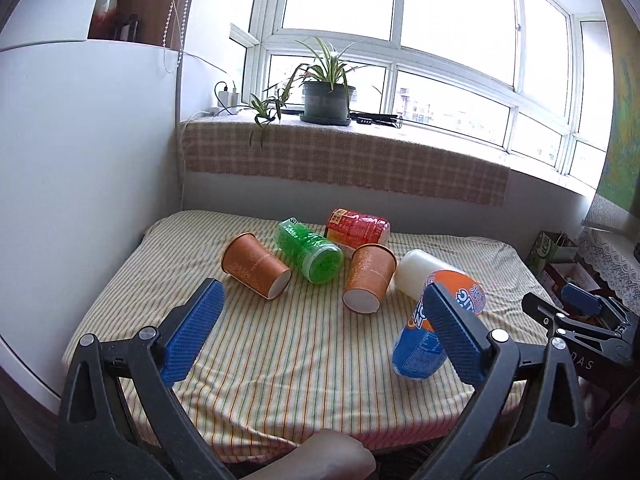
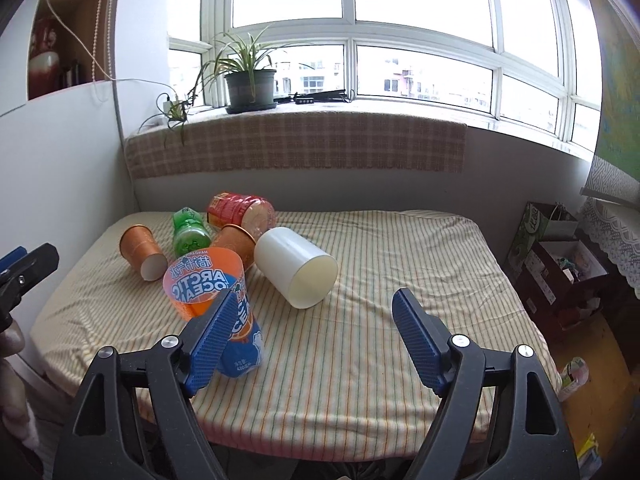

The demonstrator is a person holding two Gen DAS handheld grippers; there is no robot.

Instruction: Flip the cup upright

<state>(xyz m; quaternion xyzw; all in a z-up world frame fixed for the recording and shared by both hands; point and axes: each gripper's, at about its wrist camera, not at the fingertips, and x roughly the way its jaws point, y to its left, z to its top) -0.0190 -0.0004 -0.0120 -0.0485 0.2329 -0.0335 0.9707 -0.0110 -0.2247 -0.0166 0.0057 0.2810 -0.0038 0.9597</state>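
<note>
White and smooth, the cup [image 2: 295,266] lies on its side near the middle of the striped bed [image 2: 400,340], with its open mouth turned toward us. It looks like plastic or thick paper, so it is likely light and a bit stiff. A hard squeeze could dent it, and the smooth side may slip. A good place to hold it seems to be across the round wall near the mouth, then tip it up onto its flat bottom.

The right gripper [image 2: 316,344] is wide apart and holds nothing. It hangs over the bed, near the white cup. The left gripper [image 1: 320,332] is also spread wide with nothing in it.

Two orange cups [image 1: 256,270] [image 1: 369,278] also lie on their sides, so I cannot tell for sure which cup is meant. A green bottle [image 1: 310,254] and a red jar [image 1: 356,227] lie behind them.

The blue bottle [image 2: 224,304] is partly hidden behind a finger in both views, so I cannot tell how it rests. The white cup's bottom end is tucked against the other things and is hard to see. The soft bed may make a cup wobble when it stands.
</note>
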